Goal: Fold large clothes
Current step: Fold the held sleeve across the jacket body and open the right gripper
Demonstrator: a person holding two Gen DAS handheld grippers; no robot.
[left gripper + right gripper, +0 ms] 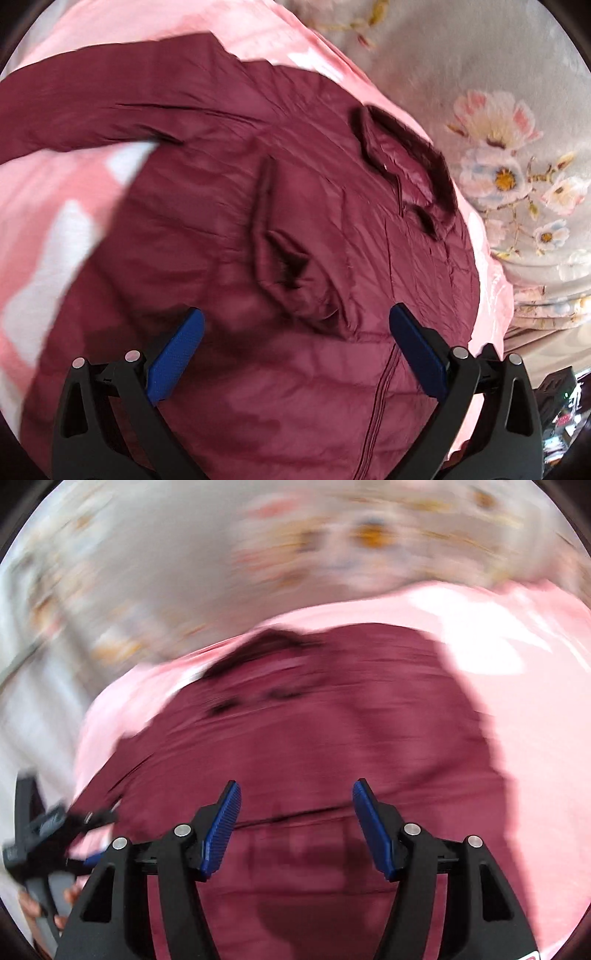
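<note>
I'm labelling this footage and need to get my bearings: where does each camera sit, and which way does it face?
Left wrist: on the left tool, looking down along its open blue fingers at the maroon jacket, its collar and the pink sheet.
Right wrist: on the right tool, blurred, over the jacket with fingers open; the left tool and the person's hand show at lower left.
Shared: jacket, pink sheet, floral cover.

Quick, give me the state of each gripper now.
Left gripper: open, holding nothing, above the maroon jacket.
Right gripper: open, holding nothing, above the same jacket.
</note>
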